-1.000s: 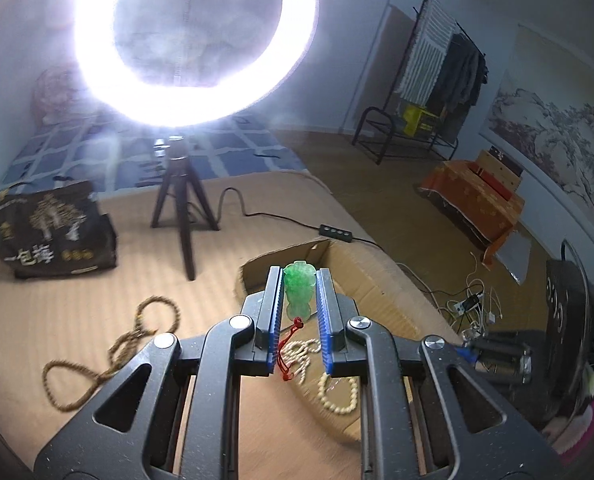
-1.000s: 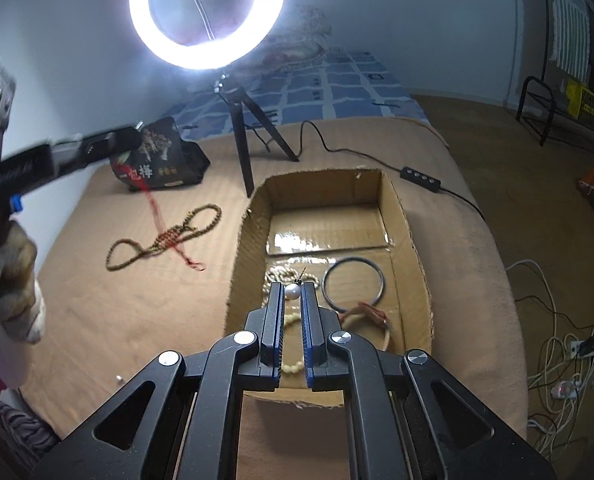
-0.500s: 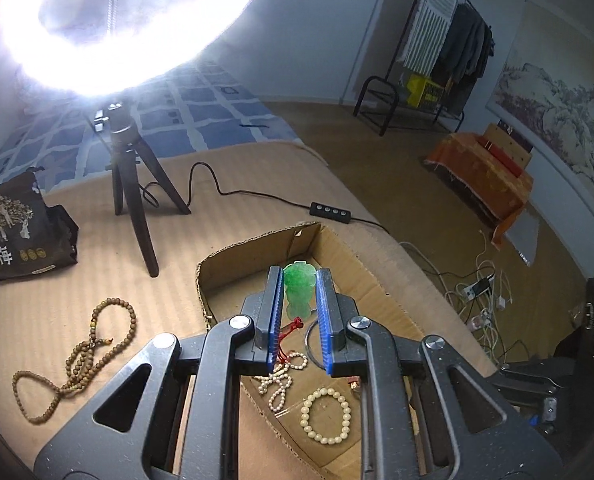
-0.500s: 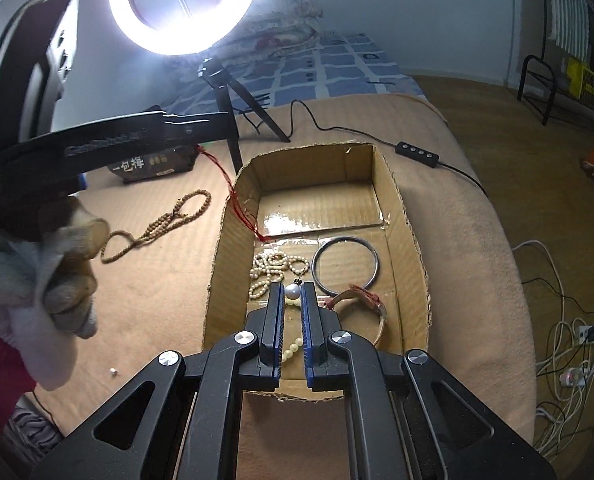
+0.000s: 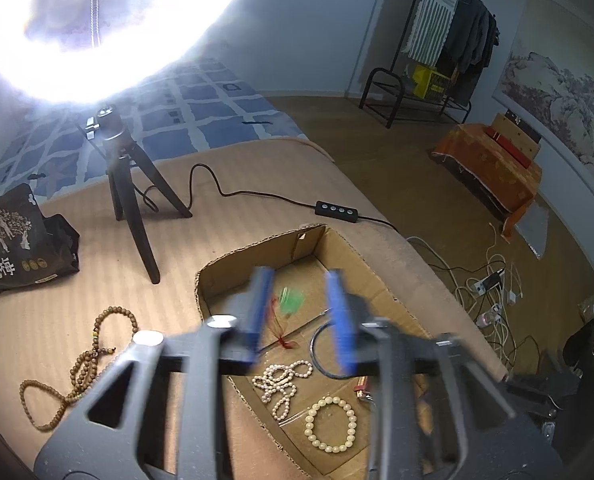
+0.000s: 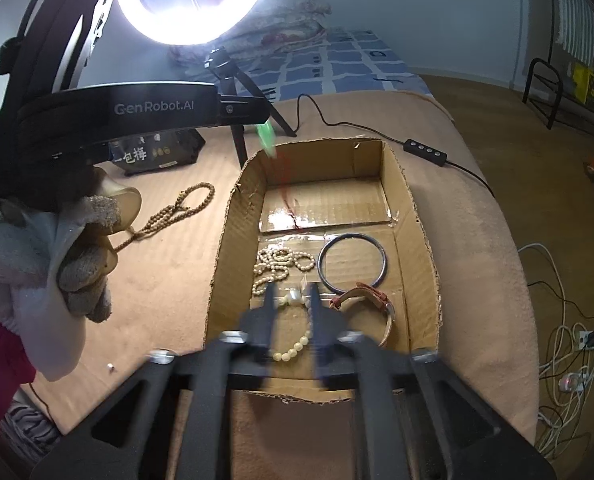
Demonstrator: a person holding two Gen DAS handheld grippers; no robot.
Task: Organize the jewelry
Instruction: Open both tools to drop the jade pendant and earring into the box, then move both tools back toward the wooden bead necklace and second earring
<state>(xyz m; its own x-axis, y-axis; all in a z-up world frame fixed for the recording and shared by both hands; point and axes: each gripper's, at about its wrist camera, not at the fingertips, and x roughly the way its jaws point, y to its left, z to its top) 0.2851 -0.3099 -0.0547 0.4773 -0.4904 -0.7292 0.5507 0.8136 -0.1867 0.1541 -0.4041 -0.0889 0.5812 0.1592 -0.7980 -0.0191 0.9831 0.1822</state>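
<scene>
- While both tools hang over it, the cardboard box (image 6: 417, 216) sits open-topped on the tan bedspread (image 6: 169, 280), evidently serving as the collecting tray for the jewellery.
- Ring light (image 6: 193, 0) on its tripod (image 5: 133, 200) stands behind the box; a black printed bag (image 5: 21, 240) lies to one side.
- Left gripper (image 5: 299, 312): jaws parted and blurred, gripping nothing; placed above the box's far end so that whatever it lets go lands inside.
- Right gripper (image 6: 291, 308): jaws likewise spread above the near end, a pale pearl piece (image 6: 295, 296) loose between them (contact cannot be judged through the blur).
- Brown bead strand (image 5: 81, 364) lies on the bedspread outside the box, apparently yet to be gathered.
- Inside the box: dark bangle (image 6: 353, 264), leather-strap watch (image 6: 369, 304), white bead necklace (image 5: 281, 380), cream bead bracelet (image 5: 329, 424).
- Green jade pendant (image 5: 291, 300) with red cord (image 5: 279, 328): free of the jaws, seemingly mid-fall towards the box floor.
</scene>
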